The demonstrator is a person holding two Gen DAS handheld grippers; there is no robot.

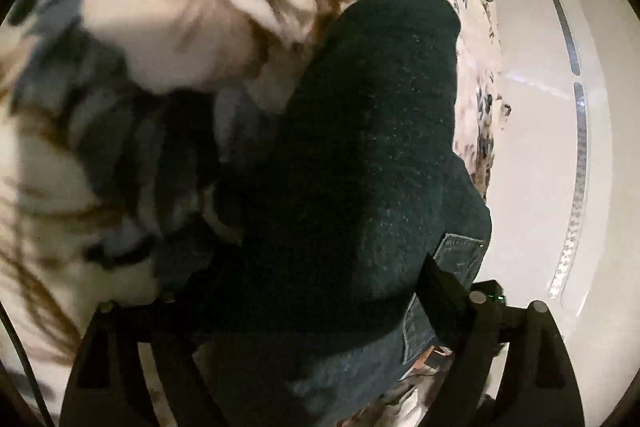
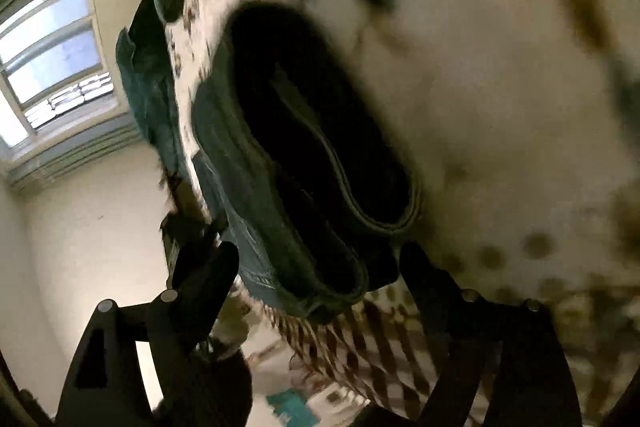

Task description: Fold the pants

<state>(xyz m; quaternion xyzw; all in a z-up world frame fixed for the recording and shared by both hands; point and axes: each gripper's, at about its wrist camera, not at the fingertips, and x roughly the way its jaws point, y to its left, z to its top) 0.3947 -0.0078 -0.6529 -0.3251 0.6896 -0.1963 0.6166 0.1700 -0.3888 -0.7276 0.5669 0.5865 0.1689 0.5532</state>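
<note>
The dark denim pants [image 1: 360, 147] lie folded into a thick bundle on a floral bedspread [image 1: 160, 27], close to the bed's edge. My left gripper [image 1: 304, 287] stands wide over the bundle's near end, with denim between its fingers; the left finger is lost in shadow. In the right wrist view the folded pants [image 2: 304, 155] show stacked layers and a hem seam. My right gripper [image 2: 314, 267] straddles their near end with its jaws wide. No pad visibly presses the cloth.
The bedspread [image 2: 500, 87] fills most of both views, blurred. A pale floor [image 1: 536, 147] drops away past the bed's edge. Another dark garment [image 2: 144, 79] hangs at that edge. A window [image 2: 52, 67] is at the far left. Bedspread fringe [image 2: 340, 339] hangs below.
</note>
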